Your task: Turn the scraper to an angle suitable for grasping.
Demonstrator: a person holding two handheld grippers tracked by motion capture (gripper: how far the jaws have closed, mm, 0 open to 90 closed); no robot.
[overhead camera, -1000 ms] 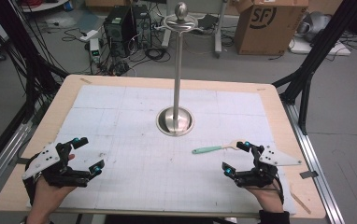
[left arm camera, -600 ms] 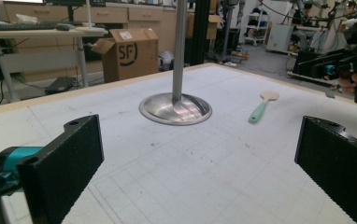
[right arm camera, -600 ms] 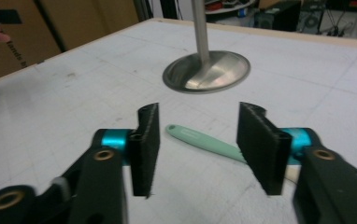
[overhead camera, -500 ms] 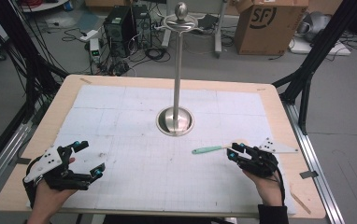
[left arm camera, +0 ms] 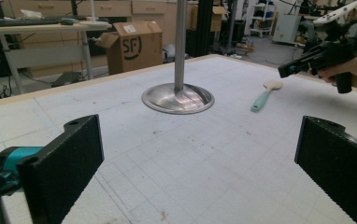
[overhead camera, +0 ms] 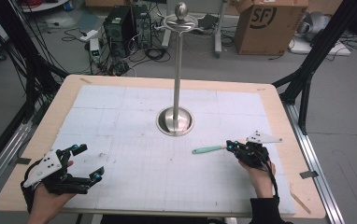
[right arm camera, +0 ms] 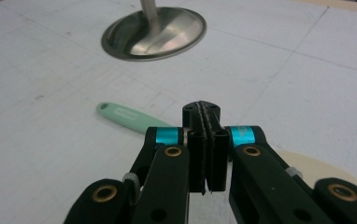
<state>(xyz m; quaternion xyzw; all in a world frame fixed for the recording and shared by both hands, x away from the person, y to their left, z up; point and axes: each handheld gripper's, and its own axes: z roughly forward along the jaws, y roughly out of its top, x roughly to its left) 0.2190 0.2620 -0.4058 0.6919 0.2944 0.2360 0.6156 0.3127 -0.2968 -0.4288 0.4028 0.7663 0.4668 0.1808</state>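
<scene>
A spatula (overhead camera: 207, 150) with a mint-green handle (right arm camera: 125, 114) and a cream head lies on the white gridded mat, right of centre. My right gripper (overhead camera: 229, 146) hovers low over the spatula's neck. Its jaws have just been closing and now stand pressed together (right arm camera: 202, 112) with nothing visible between the pads. The handle runs in under its left finger and the cream head shows below at the right. The neck itself is hidden. My left gripper (overhead camera: 89, 161) rests near the front left corner, open wide (left arm camera: 200, 158) with nothing between its jaws. The left gripper view shows the right gripper (left arm camera: 289, 71) just above the spatula (left arm camera: 260, 100).
A tall steel stand (overhead camera: 175, 122) with a round base (left arm camera: 177, 98) rises from the middle of the mat, just beyond the spatula. The wooden table edge (overhead camera: 286, 140) runs close on the right. Cardboard boxes, computers and cables sit on the floor behind the table.
The right gripper has moved forward and left over the spatula's head end, dropped slightly, and gone from open to shut. The left gripper has stayed put and open.
</scene>
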